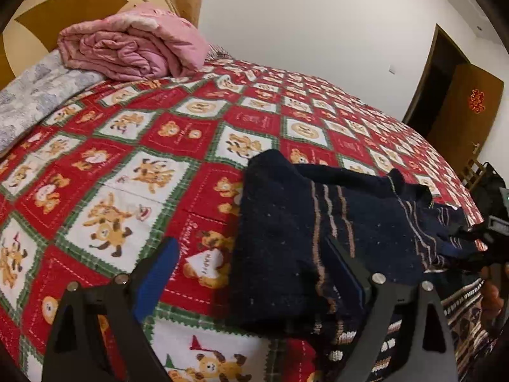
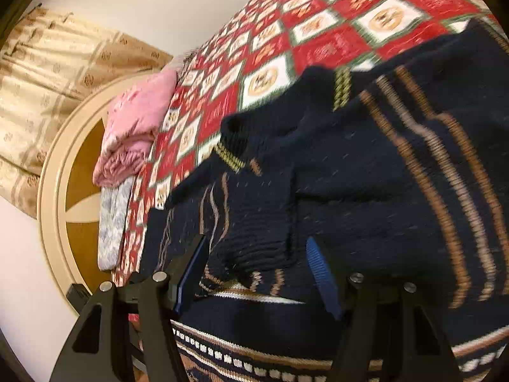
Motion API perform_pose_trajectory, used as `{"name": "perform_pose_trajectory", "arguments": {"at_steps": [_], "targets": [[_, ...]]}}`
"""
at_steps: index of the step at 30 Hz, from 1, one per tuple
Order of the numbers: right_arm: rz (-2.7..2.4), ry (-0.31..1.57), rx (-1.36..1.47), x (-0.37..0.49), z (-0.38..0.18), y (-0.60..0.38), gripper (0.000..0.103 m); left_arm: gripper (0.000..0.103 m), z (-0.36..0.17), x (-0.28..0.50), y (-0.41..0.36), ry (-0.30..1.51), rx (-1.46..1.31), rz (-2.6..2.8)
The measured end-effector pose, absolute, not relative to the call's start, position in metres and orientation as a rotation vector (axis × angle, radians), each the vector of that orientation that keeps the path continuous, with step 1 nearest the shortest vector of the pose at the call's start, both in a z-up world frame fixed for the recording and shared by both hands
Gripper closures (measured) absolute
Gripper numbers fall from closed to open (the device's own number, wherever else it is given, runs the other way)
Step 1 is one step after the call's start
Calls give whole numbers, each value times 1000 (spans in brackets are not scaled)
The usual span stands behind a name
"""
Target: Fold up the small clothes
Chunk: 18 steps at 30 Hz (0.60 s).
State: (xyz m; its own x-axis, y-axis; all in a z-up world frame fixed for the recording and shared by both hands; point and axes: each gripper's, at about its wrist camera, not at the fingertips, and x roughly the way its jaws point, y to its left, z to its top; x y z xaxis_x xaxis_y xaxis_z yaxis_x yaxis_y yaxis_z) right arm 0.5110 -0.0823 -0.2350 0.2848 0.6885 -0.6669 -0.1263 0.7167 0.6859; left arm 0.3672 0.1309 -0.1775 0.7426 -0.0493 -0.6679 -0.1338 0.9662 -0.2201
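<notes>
Dark navy sweater [image 1: 286,232] w/ tan & cream stripes lay partly folded on the red patchwork bedspread [image 1: 133,172], at the near right part of the bed in the left wrist view. One folded layer sat on top, another striped layer spread out to the right of it, and a patterned band w/ white squares showed at the near edge.

Left gripper [image 1: 254,273] was wide open, nothing pinched: its left finger was over bare bedspread, its right finger over the sweater's folded edge. Can't tell if it touched the knit.

Right gripper [image 2: 257,261] was partway open, jaws apart w/ a sleeve cuff [image 2: 254,245] of the sweater lying between the blue pads; pads weren't pressing on it as far as the blurred right wrist view showed.

Far left at the head of the bed: a rolled pink quilt [image 1: 133,47] on a grey patterned blanket [image 1: 35,95], in front of a round cream & brown headboard [image 2: 60,191]. Gold curtain [image 2: 47,79] behind it. Brown door [image 1: 464,117] far right on the white wall.
</notes>
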Motion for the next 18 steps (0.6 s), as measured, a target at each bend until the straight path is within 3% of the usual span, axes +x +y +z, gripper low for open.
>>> {"name": "perform_pose_trajectory", "arguments": {"at_steps": [3,5,7,18], "targets": [[578,1174,541,509,-240,-70,47,8,-182,369,127,762,-258,32],[569,1177,545,512,-243,-69,71,8,-183,369,125,766,-256,13],[549,1174,542,515,-243,-70,82,8,-183,368,126,767,-261,15],[502,982,270,507,-186,-68,89,1,-188,370,132,784,-330,-44]]}}
